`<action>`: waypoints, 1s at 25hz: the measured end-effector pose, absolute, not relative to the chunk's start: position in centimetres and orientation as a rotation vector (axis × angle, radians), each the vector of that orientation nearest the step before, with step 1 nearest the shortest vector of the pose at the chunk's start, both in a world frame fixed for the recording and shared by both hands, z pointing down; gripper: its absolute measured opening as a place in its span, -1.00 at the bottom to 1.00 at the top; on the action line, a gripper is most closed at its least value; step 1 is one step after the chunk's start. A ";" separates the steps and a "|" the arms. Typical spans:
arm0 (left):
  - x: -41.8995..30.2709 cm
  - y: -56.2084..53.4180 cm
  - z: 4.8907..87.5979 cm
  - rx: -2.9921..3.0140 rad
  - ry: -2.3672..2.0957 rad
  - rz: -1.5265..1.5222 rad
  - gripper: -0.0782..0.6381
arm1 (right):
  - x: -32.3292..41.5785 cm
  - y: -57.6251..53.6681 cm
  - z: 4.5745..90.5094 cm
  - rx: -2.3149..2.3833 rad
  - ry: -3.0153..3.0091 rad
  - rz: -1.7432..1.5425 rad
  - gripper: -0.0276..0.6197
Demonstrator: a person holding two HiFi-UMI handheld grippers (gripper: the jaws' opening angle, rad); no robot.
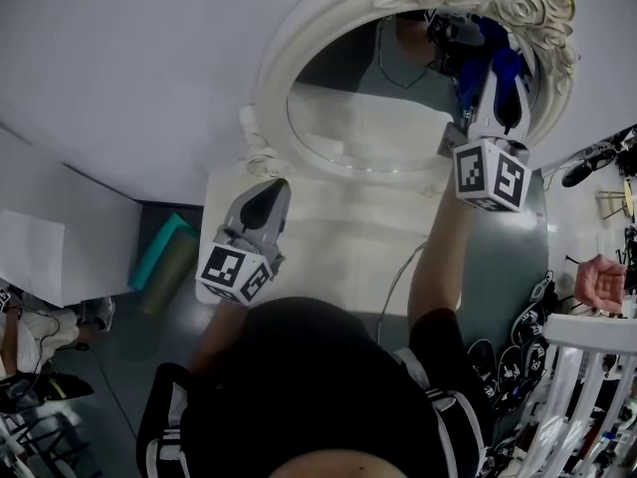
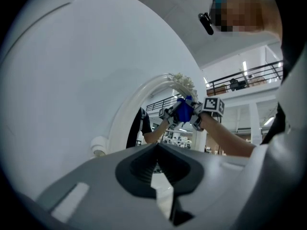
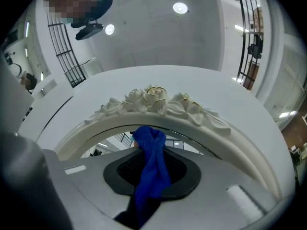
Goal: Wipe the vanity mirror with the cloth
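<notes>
— So, starting at the left: anything in the left gripper [image 1: 275, 189]?

— Nothing. Jaws drawn together, empty, held low over the white vanity top [image 1: 328, 242], well short of the glass.

— And further along, in the middle?

— Oval vanity mirror [image 1: 363, 118] in a white carved frame [image 1: 289, 58], rose crest [image 1: 503, 3] at the upper edge. Upright against the pale wall [image 1: 129, 68], by the look of it.

— Then at the right?

— Raised to the upper right of the mirror, just under the crest: right gripper [image 1: 498, 68], clamped on a blue cloth [image 3: 152, 171]. Bunched and pinched at mid-length, a loose fold poking out past the jaw tips toward the glass. Contact with the glass: cannot tell from these views.

— Handling of the cloth?

— Probably soft, light and limp; knitted-looking, so likely grippy rather than slick. No stiffness to push with, hence best pinched close behind the protruding wad, as now, with only a short tuft leading. Too much slack, and likely just dragging and folding over.

— And the mirror itself?

— Fragile, presumably. Light pressure only, hard jaw tips kept off the glass and off the carved roses.
</notes>
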State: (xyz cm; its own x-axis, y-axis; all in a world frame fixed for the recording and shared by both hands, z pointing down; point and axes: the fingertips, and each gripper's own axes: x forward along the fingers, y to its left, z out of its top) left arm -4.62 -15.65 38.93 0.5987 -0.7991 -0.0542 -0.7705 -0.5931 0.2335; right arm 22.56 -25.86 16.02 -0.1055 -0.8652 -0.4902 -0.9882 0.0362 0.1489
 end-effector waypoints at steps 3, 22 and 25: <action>-4.9 -15.7 38.9 2.633 -1.318 -0.233 -0.75 | 19.9 -26.1 15.3 -1.909 2.108 0.784 -0.71; -5.9 -15.3 39.9 2.606 -1.340 -0.216 -0.75 | 6.8 -27.0 25.8 -1.764 2.530 1.692 -0.72; -6.1 -15.3 40.2 2.596 -1.348 -0.209 -0.75 | 5.7 -27.1 29.4 -1.715 2.593 1.761 -0.72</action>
